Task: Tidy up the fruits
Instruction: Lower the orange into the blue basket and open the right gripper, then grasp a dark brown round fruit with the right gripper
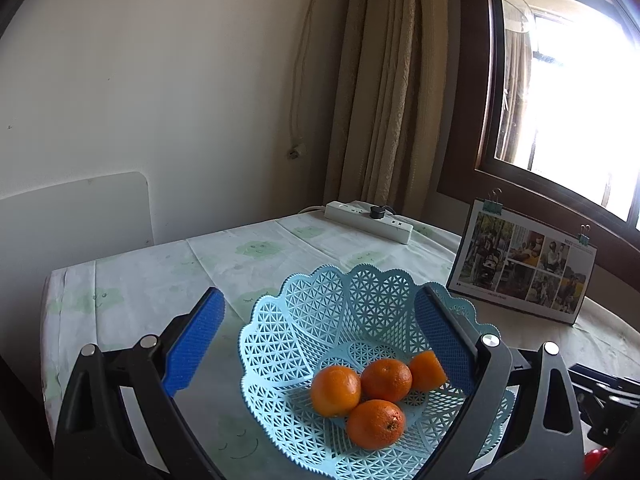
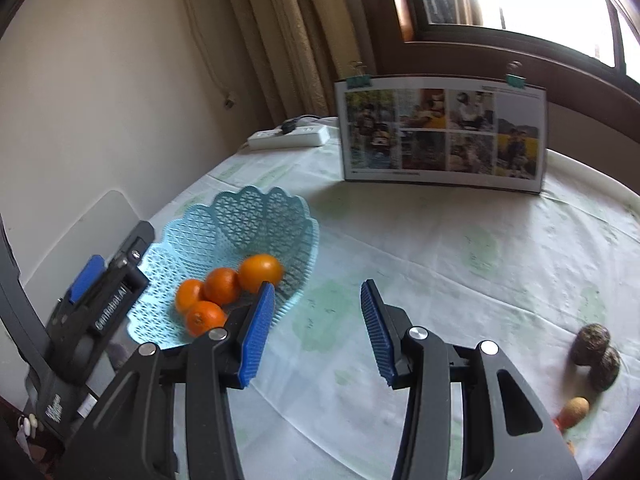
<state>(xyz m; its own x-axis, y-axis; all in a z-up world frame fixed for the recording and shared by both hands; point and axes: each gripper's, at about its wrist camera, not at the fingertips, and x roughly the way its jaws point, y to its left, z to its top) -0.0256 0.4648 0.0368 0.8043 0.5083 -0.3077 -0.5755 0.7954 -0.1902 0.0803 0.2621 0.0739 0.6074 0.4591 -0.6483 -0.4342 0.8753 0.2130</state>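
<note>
Left wrist view: the left gripper [image 1: 320, 336] hangs over the light-blue basket [image 1: 320, 304], jaws wide apart, holding nothing, blue pads [image 1: 196, 344] flanking the bowl. 4 oranges [image 1: 384, 380] sit clustered in the basket's floor, touching one another. The basket rests on the pale tablecloth [image 1: 160, 268]. At the tabletop's far edge lies a white power strip [image 1: 368, 222]; near the far right corner stands a photo board [image 1: 524, 268], upright.

Right wrist view: the right gripper [image 2: 320, 324] is above bare cloth just right of the basket [image 2: 256, 220], jaws apart and empty. The oranges [image 2: 220, 284] show in the basket, the left gripper's body [image 2: 100, 304] beside its left rim. Near the tabletop's right edge lie 2 dark rough fruits [image 2: 596, 356], touching, and an orange-tan one [image 2: 574, 410] just below, blurred.
</note>
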